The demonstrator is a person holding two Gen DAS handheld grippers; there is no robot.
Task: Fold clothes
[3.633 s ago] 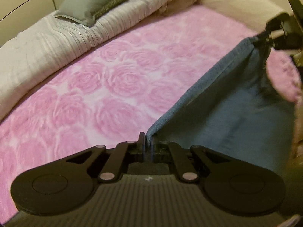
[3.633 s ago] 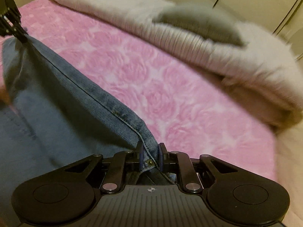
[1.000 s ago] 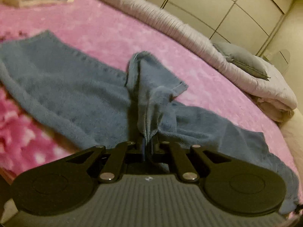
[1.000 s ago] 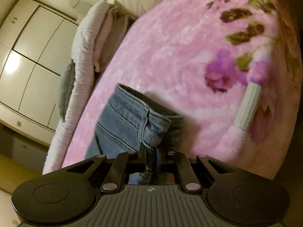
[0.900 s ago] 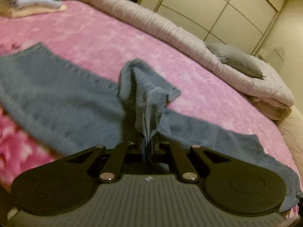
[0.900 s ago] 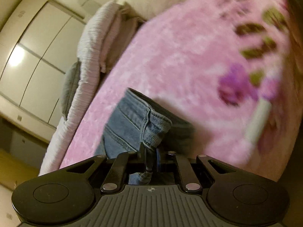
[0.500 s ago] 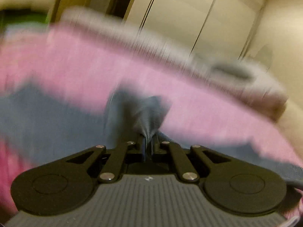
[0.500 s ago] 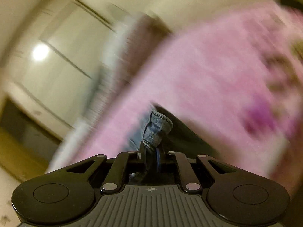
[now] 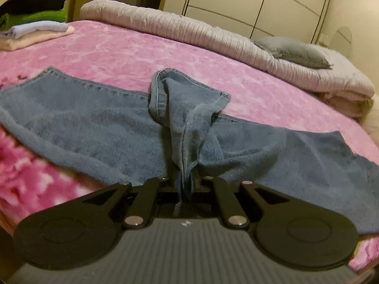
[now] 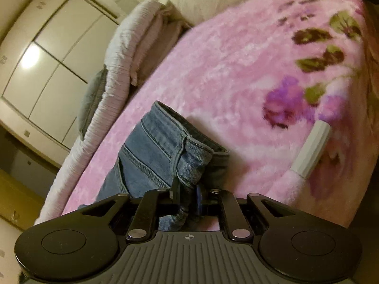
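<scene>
My left gripper (image 9: 186, 181) and right gripper (image 10: 187, 195) have both just been easing apart, jeans (image 9: 132, 127) still bunched between each pair of fingers on the blanket (image 9: 123, 47).

The jeans (image 9: 99, 127) run behind the left claw (image 9: 186, 182); the folded pile (image 9: 33, 27) is cut off at the frame's edge.

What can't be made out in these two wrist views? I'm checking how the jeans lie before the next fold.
- Left wrist view: the jeans' near edge is hidden behind the left gripper, whose jaws have just been opening with denim between them.
- Right wrist view: most of the jeans lie behind the right gripper, also just opening around denim.
- Left wrist view: the folded stack is cut by the edge.
</scene>
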